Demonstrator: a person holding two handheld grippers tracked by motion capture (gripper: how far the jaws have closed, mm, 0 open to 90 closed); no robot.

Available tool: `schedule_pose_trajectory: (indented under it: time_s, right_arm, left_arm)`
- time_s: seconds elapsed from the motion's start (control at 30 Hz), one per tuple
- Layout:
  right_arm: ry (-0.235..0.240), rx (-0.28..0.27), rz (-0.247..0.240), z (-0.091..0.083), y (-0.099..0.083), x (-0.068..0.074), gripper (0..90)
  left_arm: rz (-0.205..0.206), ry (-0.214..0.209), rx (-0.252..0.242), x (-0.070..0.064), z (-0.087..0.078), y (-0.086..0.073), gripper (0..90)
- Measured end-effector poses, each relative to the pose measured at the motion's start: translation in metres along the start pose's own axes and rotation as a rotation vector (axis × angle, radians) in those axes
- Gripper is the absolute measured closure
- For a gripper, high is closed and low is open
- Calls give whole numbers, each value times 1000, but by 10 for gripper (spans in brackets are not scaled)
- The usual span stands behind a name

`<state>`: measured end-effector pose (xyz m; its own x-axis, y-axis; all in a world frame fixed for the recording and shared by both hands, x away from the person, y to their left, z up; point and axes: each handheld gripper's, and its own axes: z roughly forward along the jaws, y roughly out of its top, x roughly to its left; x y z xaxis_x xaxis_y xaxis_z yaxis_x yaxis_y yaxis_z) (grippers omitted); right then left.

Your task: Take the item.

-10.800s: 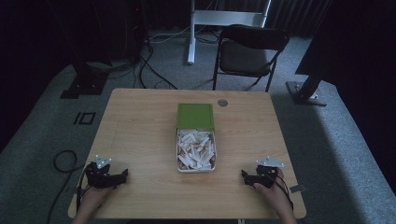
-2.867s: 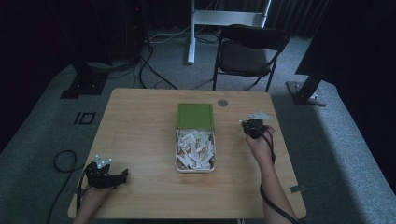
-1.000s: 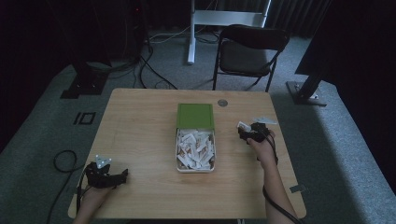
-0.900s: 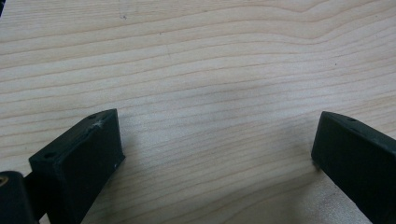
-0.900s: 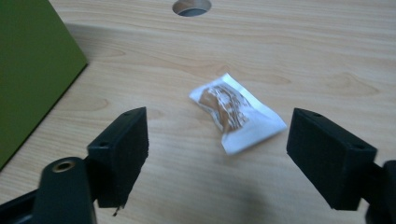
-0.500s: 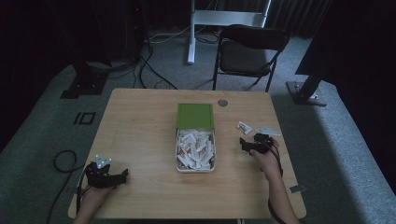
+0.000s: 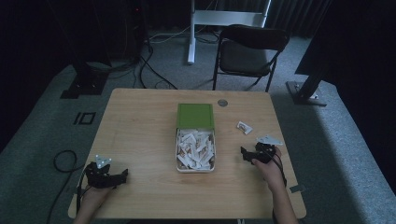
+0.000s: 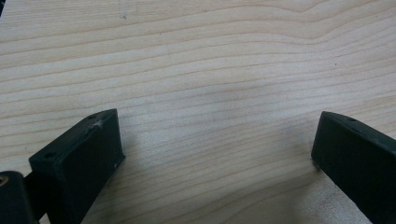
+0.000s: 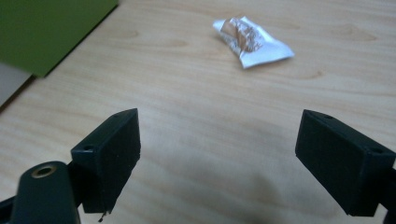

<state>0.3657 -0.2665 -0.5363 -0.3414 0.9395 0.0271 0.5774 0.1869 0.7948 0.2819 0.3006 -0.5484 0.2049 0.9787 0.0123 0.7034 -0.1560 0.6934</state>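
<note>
High view: wooden table (image 7: 140, 121), rectangular, pale grain, set on grey carpet. At its middle, a tin (image 7: 195, 149) full of small white wrapped packets, with its green lid (image 7: 195, 115) lying flat against the far end of it. One loose packet (image 7: 243, 127) lies on the bare wood to the right of the lid, apart from the tin. A small round disc (image 7: 222, 102) sits near the table's far edge, beyond the lid. Left gripper (image 7: 122, 174) rests near the front left corner, held by a hand, grey three-cornered plate on top, well apart from the tin. Right gripper (image 7: 243, 153) is held over the right side of the table, between the tin and the right edge, just nearer the person than the loose packet; its jaws point toward the tin. A folding chair (image 7: 250, 49) stands beyond the table; cables trail across the floor at left. Left gripper view: left gripper (image 8: 215, 149), jaws spread wide, nothing between them, bare wood grain beneath. Right gripper view: right gripper (image 9: 217, 149), jaws spread wide, nothing between them; the packet (image 9: 252, 42) lies ahead on the wood, white wrapper with a brown print, clear of both jaws; a corner of the green lid (image 9: 46, 28) shows at upper left.
</note>
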Motion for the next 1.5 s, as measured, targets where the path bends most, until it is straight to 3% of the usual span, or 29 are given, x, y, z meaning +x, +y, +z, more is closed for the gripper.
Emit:
schedule_pose_trajectory:
  time_s: [0.6, 1.2, 1.5]
  right_arm:
    - [56, -11, -51, -27, -24, 15, 141]
    - [41, 35, -100, -40, -47, 12, 139]
    - [83, 81, -151, -45, -56, 22, 138]
  left_arm:
    - [2, 1, 0, 0, 0, 0, 27]
    - [2, 1, 0, 0, 0, 0, 26]
    - [2, 1, 0, 0, 0, 0, 26]
